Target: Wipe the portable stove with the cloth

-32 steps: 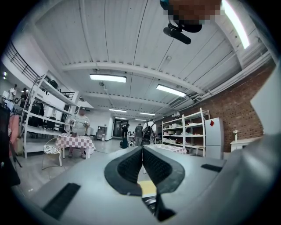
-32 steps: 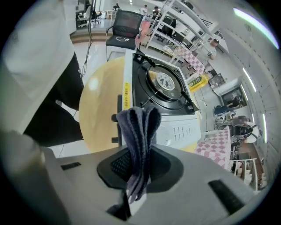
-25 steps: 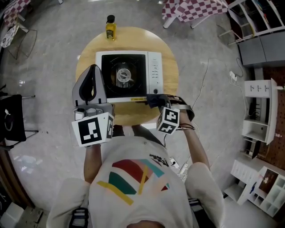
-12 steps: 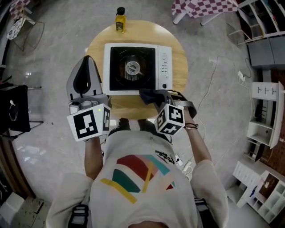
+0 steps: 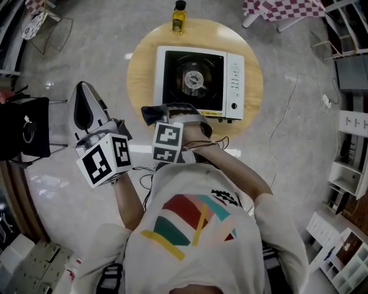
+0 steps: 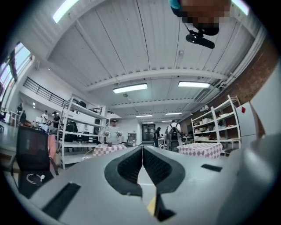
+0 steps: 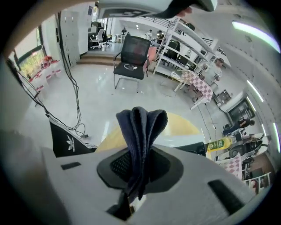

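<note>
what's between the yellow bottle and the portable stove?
Nothing but a bare strip of wooden tabletop separates the yellow bottle from the portable stove; the head view shows it.

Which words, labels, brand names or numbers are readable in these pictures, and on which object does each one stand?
"adidas", under a three-stripe logo: on the black bag on the floor, in the right gripper view.
Yellow bottle: the label print is too blurred to read.
Portable stove: the markings on its white panel are too small to read.
Shirt: the small dark print is too small to read.
</note>
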Demonstrator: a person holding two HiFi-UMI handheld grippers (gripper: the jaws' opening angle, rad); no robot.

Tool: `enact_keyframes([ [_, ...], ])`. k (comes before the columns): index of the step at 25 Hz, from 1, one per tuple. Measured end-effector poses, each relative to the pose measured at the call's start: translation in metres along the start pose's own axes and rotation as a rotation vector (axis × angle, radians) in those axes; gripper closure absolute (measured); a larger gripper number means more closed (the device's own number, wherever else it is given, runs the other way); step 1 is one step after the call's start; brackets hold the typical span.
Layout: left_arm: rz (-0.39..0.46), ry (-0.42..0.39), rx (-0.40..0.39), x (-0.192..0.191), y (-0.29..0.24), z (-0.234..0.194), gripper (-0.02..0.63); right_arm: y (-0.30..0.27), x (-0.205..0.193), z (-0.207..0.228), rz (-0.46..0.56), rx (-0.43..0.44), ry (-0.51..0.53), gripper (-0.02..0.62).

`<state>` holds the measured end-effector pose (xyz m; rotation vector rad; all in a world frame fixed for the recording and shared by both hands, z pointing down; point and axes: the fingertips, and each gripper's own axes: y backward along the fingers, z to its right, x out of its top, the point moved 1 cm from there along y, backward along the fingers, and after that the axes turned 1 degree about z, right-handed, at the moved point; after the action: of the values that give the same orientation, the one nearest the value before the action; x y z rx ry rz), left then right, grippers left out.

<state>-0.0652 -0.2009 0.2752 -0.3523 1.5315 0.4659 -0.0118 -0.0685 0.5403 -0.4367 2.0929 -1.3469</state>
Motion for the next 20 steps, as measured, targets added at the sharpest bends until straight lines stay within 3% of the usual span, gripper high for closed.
enact_keyframes([
  [8,-0.019,0.002,0.081,-0.013,0.016,-0.039,0.6,-0.017,0.011,-0.006,-0.036,-0.029,-0.02,0.565],
  [14,0.004,0.013,0.031,-0.011,0.01,-0.025,0.6,-0.012,0.005,-0.008,-0.025,-0.026,-0.04,0.565],
  [20,0.002,0.026,-0.04,-0.017,-0.002,-0.002,0.6,-0.001,-0.035,-0.008,-0.058,-0.023,-0.095,0.565],
])
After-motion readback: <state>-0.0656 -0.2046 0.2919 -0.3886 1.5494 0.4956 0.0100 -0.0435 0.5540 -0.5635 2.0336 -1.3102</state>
